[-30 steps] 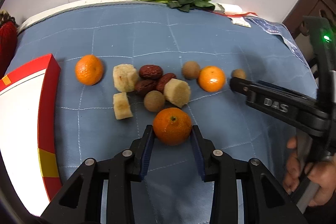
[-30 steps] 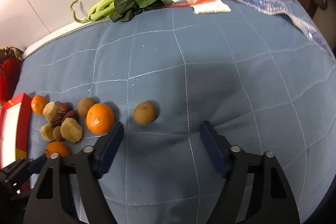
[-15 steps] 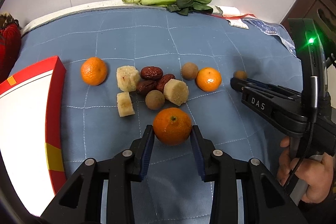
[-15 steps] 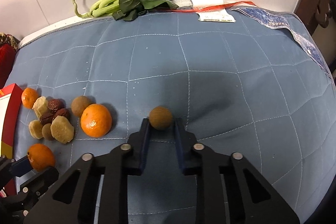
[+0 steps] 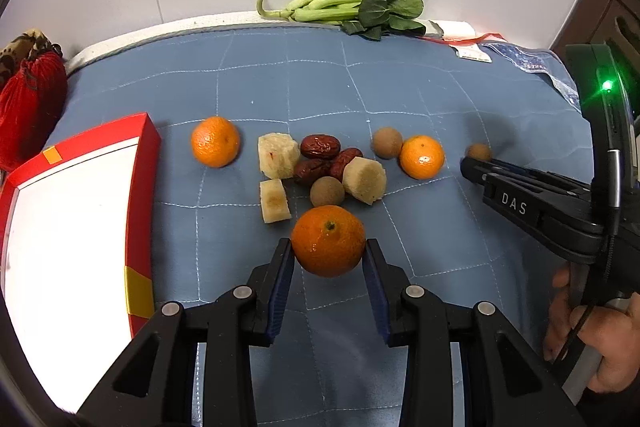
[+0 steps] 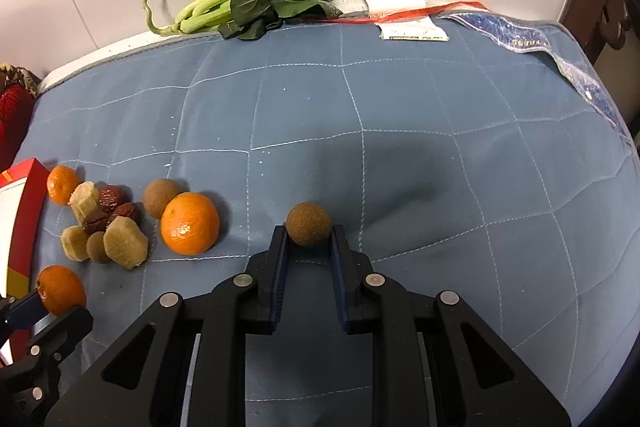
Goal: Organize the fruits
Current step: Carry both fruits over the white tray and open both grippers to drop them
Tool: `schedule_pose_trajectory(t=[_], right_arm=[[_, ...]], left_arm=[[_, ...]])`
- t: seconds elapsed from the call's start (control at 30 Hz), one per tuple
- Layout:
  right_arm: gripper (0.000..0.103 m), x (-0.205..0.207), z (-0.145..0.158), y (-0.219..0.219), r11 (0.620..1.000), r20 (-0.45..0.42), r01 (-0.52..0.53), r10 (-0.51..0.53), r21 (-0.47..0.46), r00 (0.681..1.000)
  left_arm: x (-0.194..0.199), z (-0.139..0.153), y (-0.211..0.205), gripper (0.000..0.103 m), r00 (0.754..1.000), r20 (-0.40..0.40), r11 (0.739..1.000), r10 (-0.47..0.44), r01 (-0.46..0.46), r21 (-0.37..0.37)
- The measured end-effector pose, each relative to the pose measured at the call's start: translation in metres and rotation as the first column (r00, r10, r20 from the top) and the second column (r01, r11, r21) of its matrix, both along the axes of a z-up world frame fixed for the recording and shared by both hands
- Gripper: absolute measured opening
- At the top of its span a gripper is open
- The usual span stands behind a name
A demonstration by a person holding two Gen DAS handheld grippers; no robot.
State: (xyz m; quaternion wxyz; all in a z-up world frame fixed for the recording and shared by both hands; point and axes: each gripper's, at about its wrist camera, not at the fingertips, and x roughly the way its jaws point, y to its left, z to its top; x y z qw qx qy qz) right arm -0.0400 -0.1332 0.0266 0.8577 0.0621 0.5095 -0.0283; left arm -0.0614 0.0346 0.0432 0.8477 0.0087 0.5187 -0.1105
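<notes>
A blue quilted mat with pale stitched squares (image 6: 400, 99) covered the whole work surface. At its left edge lay a flat red box with a white top panel (image 5: 72, 227), and at the far edge a bunch of green leafy stalks (image 5: 352, 5) rested against the white wall. A red drawstring cloth pouch (image 5: 30, 107) sat at the far left corner.

The left gripper (image 5: 327, 257), black with blue pads, was clamped on a round orange mandarin (image 5: 328, 241) near the front edge of the mat, its pads pressing both sides of the fruit. Two more mandarins lay on the mat: one (image 5: 216, 141) just beside the red box and one (image 5: 422, 157) toward the right of the cluster.

Between them sat three pale, peeled cut chunks (image 5: 278, 159), touching dark red wrinkled dates (image 5: 320, 147), with two brown round longans (image 5: 387, 143) near them.

The right gripper (image 6: 308, 235), held by a person's hand (image 5: 600, 339), had its pads closed on a third small brown longan (image 6: 309, 224), which sat apart from the cluster toward the mat's middle.
</notes>
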Motion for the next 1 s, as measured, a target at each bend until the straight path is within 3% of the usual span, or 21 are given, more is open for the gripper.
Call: schedule_pose_trajectory(t=[0.67, 0.87, 1.0], right_arm=[[0.018, -0.010, 0.018, 0.010, 0.995, 0.026, -0.041, 0.038, 0.095, 0.999], [0.018, -0.023, 0.041, 0.045, 0.969, 0.109, -0.181, 0.164, 0.171, 0.980], [0.018, -0.032, 0.054, 0.079, 0.935, 0.163, -0.292, 0.262, 0.200, 0.951]], left_arm=[[-0.012, 0.020, 0.002, 0.036, 0.998, 0.057, 0.998, 0.013, -0.016, 0.053], [-0.035, 0.048, 0.027, 0.036, 0.983, 0.146, 0.989, 0.111, -0.124, 0.083], [-0.055, 0.066, 0.056, 0.036, 0.950, 0.225, 0.961, 0.218, -0.249, 0.120]])
